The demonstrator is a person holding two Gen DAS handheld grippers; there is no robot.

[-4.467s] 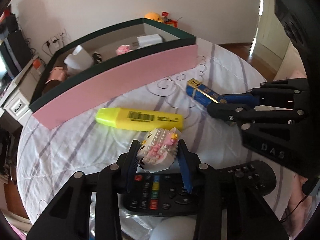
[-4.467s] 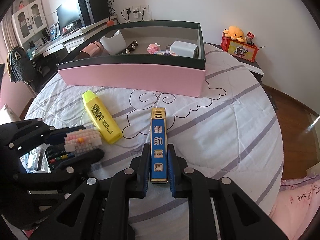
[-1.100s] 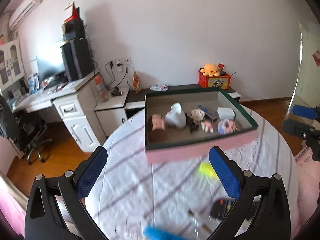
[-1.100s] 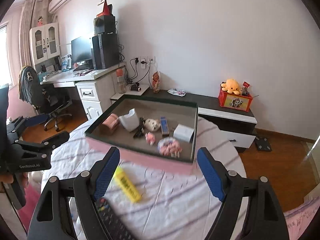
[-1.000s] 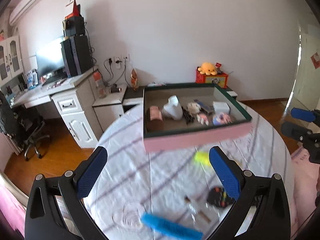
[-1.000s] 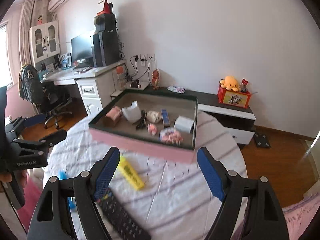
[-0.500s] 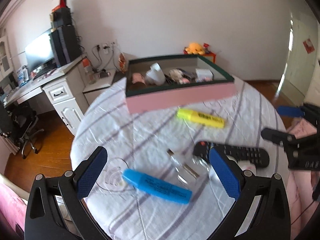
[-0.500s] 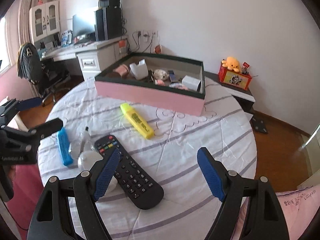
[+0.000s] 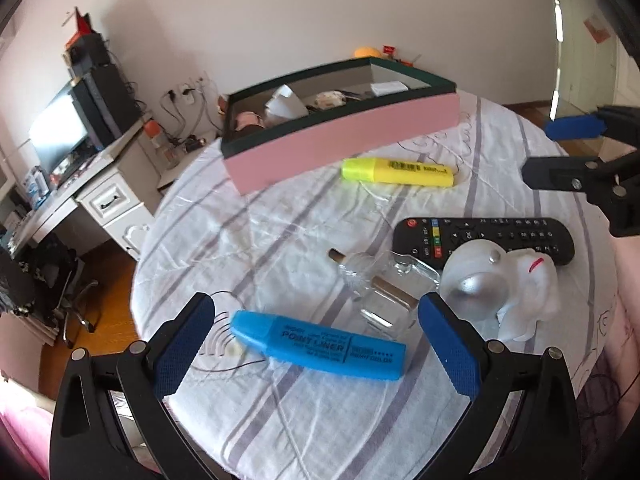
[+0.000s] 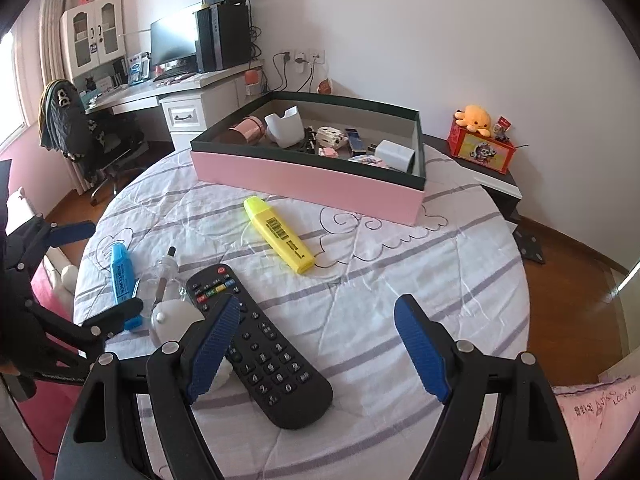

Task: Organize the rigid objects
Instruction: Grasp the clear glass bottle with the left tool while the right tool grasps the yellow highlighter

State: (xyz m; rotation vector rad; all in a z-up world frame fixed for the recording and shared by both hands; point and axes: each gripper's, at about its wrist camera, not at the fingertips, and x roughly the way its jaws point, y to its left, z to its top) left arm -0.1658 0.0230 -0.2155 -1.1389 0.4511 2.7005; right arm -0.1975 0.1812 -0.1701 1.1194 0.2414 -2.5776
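With both jaws spread wide and empty, left tool poised over blue marker, right tool over remote, ready to carry to box

A home bedroom or study. Beyond the right gripper, a round table with a striped white cloth stands before a white desk bearing a monitor; a draped office chair sits far left, an orange plush octopus far right.
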